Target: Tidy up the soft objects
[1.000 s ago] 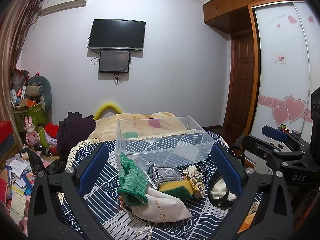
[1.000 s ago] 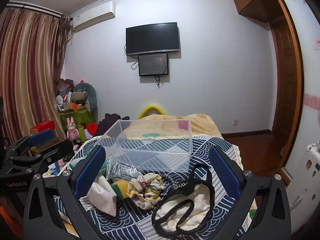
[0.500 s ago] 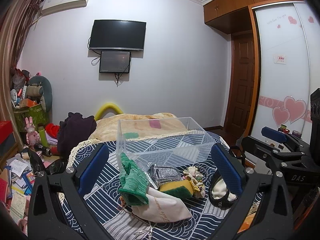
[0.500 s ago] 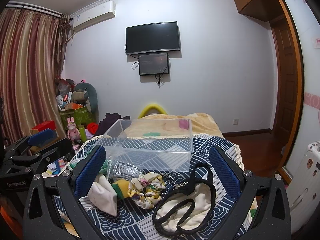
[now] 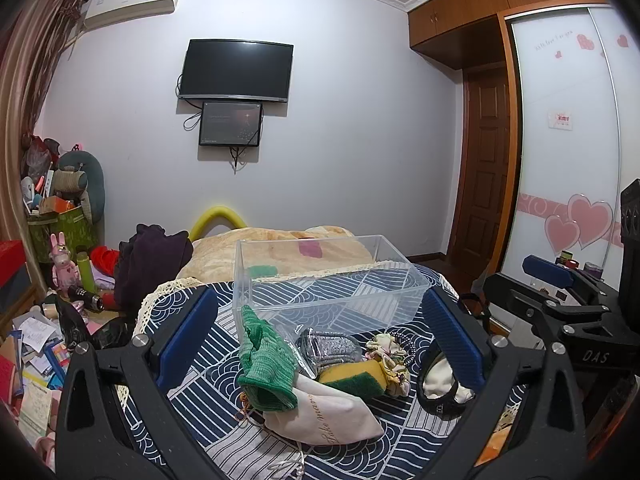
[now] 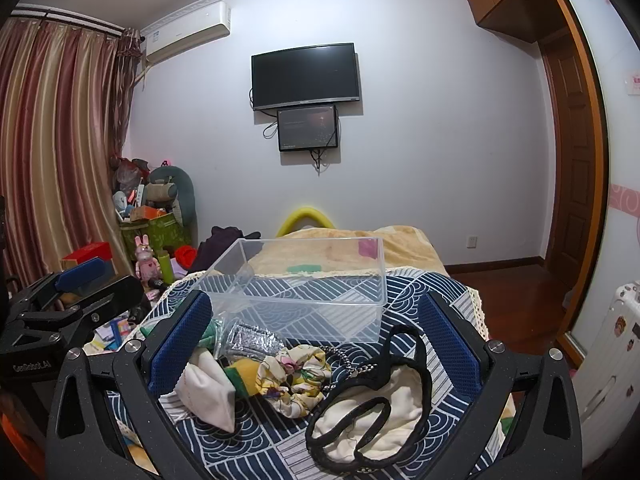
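A clear plastic bin (image 5: 328, 284) (image 6: 296, 284) stands empty on a navy patterned cloth. In front of it lie a green knit glove (image 5: 266, 364), a cream drawstring pouch (image 5: 324, 412) (image 6: 210, 390), a yellow-green sponge (image 5: 354, 376) (image 6: 240, 374), a silvery packet in clear wrap (image 5: 326, 346) (image 6: 248, 340), a floral scrunchie (image 5: 390, 354) (image 6: 294, 380) and cream earmuffs with a black band (image 5: 440, 384) (image 6: 372, 408). My left gripper (image 5: 318, 336) is open and empty, held above the pile. My right gripper (image 6: 316, 344) is open and empty, above the scrunchie and earmuffs.
The cloth covers a small table (image 6: 452, 292) at the foot of a bed with a tan blanket (image 5: 280, 248). Clutter, toys and papers fill the floor at left (image 5: 44, 320). A wardrobe with sliding doors (image 5: 568, 160) is at right. Each gripper shows in the other's view (image 5: 560, 296) (image 6: 68, 300).
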Motion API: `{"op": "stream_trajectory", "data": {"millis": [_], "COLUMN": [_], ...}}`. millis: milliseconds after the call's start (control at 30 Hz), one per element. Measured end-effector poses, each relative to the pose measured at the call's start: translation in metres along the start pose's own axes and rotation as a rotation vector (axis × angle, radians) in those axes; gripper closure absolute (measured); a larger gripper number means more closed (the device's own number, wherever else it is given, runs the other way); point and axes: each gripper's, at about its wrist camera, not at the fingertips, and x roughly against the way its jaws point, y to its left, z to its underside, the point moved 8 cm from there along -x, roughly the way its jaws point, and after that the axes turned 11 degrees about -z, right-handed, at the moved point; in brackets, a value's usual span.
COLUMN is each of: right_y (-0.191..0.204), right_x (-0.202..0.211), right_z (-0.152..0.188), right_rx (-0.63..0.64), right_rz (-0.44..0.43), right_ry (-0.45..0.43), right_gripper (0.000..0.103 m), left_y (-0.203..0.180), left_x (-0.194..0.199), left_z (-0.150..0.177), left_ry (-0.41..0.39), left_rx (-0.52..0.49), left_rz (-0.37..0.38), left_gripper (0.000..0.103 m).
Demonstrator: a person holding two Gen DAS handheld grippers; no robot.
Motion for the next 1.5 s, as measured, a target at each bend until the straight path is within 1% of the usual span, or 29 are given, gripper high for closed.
{"op": "stream_trajectory", "data": {"millis": [833,933,1000,1267,1400,1467,1500], "right_y": [0.002,-0.004,-0.01,-0.058,-0.074,-0.078,-0.08], "right_x": [0.001,-0.001,-0.004,-0.02,-0.024,-0.029,-0.031], "right_z": [-0.001,0.001,0.004,0.039,0.055,0.063,0.067], "right_rx": [0.002,-0.011,-0.026,-0.144,-0.19,-0.207,-0.209], "right_rz": [0.001,0.023,0.039,0.117,0.127,0.123,0.122], "right_ry": [-0.007,0.002,0.019,0.141,0.183,0.214,0.225], "right_gripper": [0.0,0.0,0.0,0.0,0.0,0.0,0.0], "left_y": [0.001,0.001,0.003,0.017,0.028,0.033,0.035], "left_x": [0.0,-0.009,-0.018,-0.059,-0.083,-0.089,-0.092], "left_z": [0.001,0.004,0.008,0.032,0.05,0.057,0.06], "left_ry": [0.001,0.04,0.07,0.183,0.255,0.272,0.28], "left_rx": [0.006,0.003,0.003,0.027,0.065,0.08,0.087], "left_rz": [0.003,0.009,-0.005,-0.042,-0.056,-0.055,-0.056], "left_gripper": [0.0,0.0,0.0,0.0,0.0,0.0,0.002]}}
